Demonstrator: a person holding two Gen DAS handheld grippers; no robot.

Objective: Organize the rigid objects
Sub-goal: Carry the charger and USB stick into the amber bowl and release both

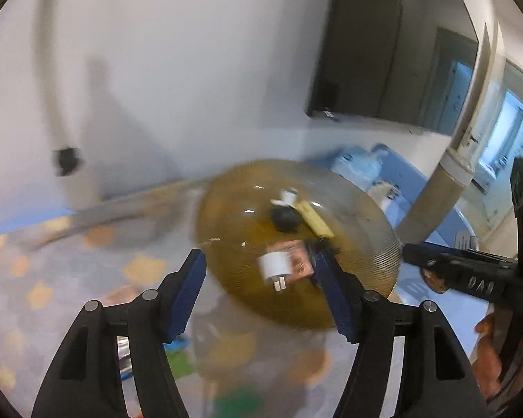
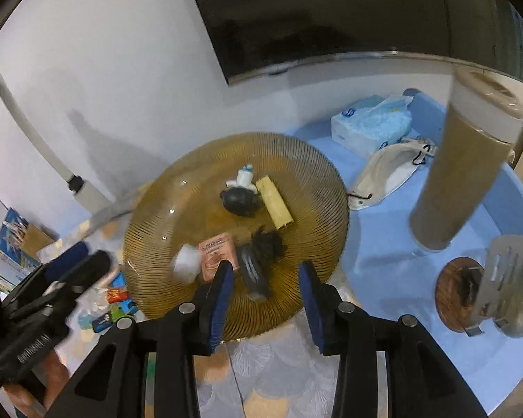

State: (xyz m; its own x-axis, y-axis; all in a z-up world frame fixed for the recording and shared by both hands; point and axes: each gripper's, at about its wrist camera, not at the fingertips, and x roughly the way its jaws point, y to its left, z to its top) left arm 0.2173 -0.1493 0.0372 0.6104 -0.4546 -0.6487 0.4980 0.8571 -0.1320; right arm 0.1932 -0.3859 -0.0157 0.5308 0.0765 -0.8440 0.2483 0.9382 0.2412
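My left gripper (image 1: 259, 294): released, its blue-padded jaws parted with nothing pressed between them, poised over the near rim of the amber ribbed glass plate (image 1: 380, 244).
My right gripper (image 2: 265, 299): also released, jaws apart and gripping nothing, over the near edge of the plate (image 2: 317, 174), to the right of my left one.
White plug adapter (image 1: 274, 265): on the plate's near-left part; it is smeared in both views, so I cannot say whether it lies still.
Pink printed card packet (image 2: 217, 254): on the plate, just beside the adapter toward the centre.
Dark grey oblong piece (image 2: 251, 273): on the plate's near part, just right of the packet, between my right jaws in that view but untouched.
Black fuzzy clump (image 2: 269, 244): touching the far end of the grey piece.
Black rounded lump (image 2: 239, 202): near the plate's centre.
Yellowish cardboard tube (image 2: 274, 202): lying just right of the lump.
Small white-and-blue figure (image 2: 244, 178): beyond the lump, toward the plate's far side.
Blue round table (image 2: 383, 264): right of the plate.
Tissue pack (image 2: 369, 125): on the table, beyond the plate's right rim.
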